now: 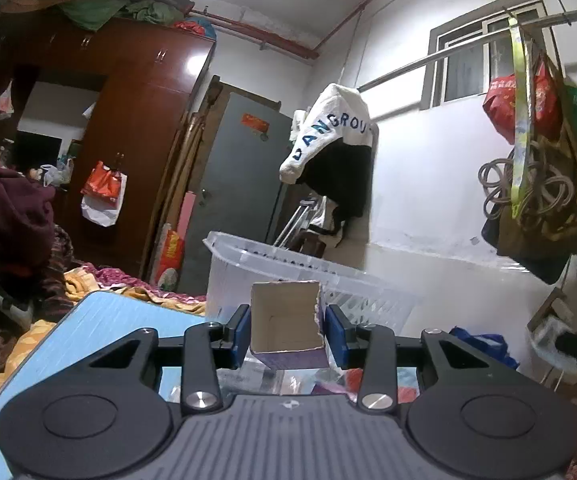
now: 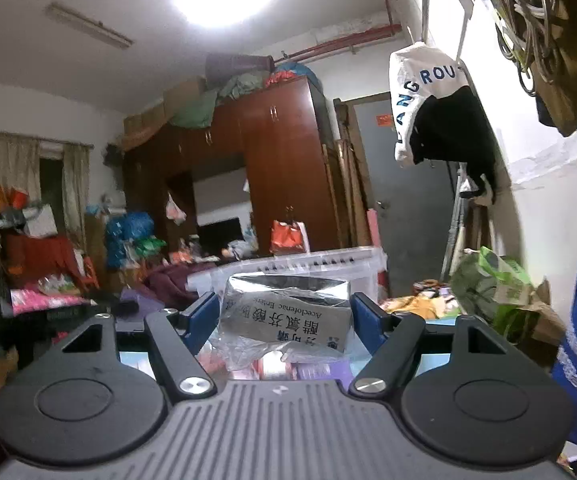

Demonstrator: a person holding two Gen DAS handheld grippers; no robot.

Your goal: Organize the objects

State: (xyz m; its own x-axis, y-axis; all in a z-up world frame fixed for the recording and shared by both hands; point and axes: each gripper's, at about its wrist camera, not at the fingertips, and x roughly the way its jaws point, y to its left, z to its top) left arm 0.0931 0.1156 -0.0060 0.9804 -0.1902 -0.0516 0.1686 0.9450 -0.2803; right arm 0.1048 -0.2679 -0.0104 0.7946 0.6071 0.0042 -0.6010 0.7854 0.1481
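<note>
Now an open purple carton [image 1: 287, 322] is clamped by the left gripper [image 1: 288, 330] before the clear basket [image 1: 368, 292]; a silver medicine box [image 2: 288, 312] is gripped by the right gripper [image 2: 284, 316].

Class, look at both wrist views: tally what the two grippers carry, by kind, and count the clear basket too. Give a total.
Open purple carton in the left hand-held gripper: 1
Silver medicine box in the right hand-held gripper: 1
Clear plastic basket: 1
Total: 3

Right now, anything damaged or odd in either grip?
Yes. The small box in the left gripper is open-ended, with a ragged, torn right edge. The silver medicine box in the right gripper looks crumpled, its label upside down.
</note>
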